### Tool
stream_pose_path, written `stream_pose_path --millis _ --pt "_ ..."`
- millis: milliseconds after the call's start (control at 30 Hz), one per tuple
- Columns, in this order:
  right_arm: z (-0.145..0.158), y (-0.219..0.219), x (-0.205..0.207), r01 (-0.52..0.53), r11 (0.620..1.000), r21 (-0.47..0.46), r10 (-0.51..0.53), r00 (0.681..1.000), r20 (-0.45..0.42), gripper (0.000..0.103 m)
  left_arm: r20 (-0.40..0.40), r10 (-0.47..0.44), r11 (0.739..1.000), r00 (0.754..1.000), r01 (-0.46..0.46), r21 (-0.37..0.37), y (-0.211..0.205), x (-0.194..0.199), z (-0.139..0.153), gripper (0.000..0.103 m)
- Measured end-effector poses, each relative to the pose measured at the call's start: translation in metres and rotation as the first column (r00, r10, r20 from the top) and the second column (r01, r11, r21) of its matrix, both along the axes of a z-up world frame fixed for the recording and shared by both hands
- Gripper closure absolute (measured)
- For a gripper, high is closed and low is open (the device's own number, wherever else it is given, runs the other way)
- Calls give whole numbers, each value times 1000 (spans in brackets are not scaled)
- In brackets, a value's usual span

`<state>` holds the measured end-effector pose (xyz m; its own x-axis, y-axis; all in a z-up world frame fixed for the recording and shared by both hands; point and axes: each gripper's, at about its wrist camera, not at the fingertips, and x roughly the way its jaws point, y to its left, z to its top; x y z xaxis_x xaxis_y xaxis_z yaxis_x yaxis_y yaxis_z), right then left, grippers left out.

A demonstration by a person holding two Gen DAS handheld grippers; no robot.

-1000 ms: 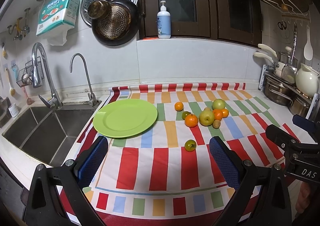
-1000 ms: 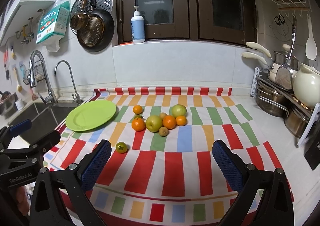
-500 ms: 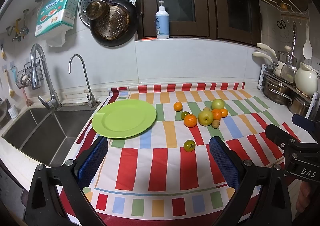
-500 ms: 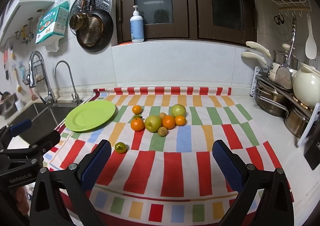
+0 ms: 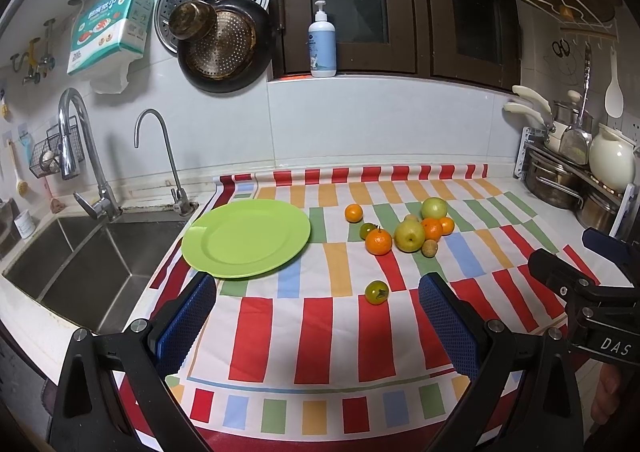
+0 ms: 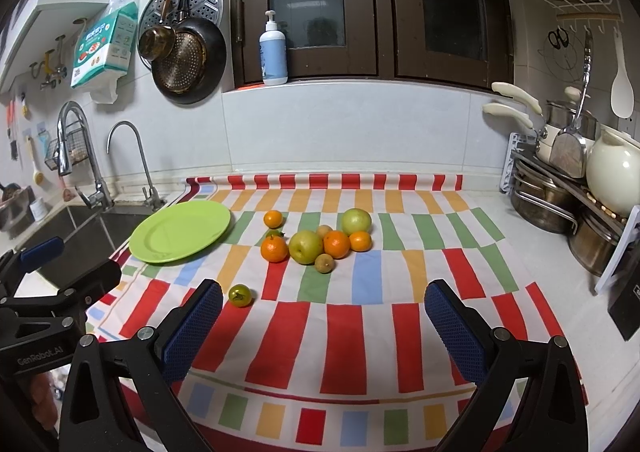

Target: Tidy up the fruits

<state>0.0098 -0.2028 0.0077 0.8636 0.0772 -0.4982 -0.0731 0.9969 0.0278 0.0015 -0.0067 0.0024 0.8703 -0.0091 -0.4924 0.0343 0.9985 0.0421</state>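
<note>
Left tool [image 5: 316,316]: jaws spread wide, blue-padded fingers [image 5: 188,322] holding nothing, hovering over the near edge of the striped red, white, orange and green cloth [image 5: 320,332] that covers the surface. Right tool [image 6: 322,318]: likewise wide open and empty, over the same near edge; it also shows at 3 o'clock in the left wrist view.

Round flat lime-green plate [image 5: 246,238]: empty, lying on the cloth's left part, at 11 o'clock from the left tool, just beside the steel sink [image 5: 76,252].

Fruit cluster, at 12 o'clock from the right tool:
- yellow-green apple [image 6: 305,247] in the middle
- stemmed orange mandarin [image 6: 274,249] touching its left side
- second orange mandarin [image 6: 337,244] touching its right side, with a smaller orange one [image 6: 360,241] just beyond
- pale green round fruit [image 6: 355,221] behind
- small brown round fruit [image 6: 323,263] in front

Lone small orange mandarin [image 6: 273,219]: apart, at 10 o'clock from the cluster, near the plate.

Small green-yellow tomato-like fruit [image 6: 240,295]: alone, well in front of the cluster, just beside the right tool's left finger
</note>
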Motion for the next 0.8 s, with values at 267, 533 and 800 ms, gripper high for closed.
stream_pose_path --millis 267,533,800 --pt "-1 0 0 1 1000 0 -1 1000 -1 1 -2 -2 1000 1000 2 3 -2 1 -1 0" --pt "-7 0 6 3 1000 3 -3 1000 -18 1 -12 -17 1000 1000 17 5 -4 8 -6 0" --pt "-19 -1 20 -9 1000 -6 8 999 -45 1 -33 -52 998 998 53 16 -8 22 -20 6"
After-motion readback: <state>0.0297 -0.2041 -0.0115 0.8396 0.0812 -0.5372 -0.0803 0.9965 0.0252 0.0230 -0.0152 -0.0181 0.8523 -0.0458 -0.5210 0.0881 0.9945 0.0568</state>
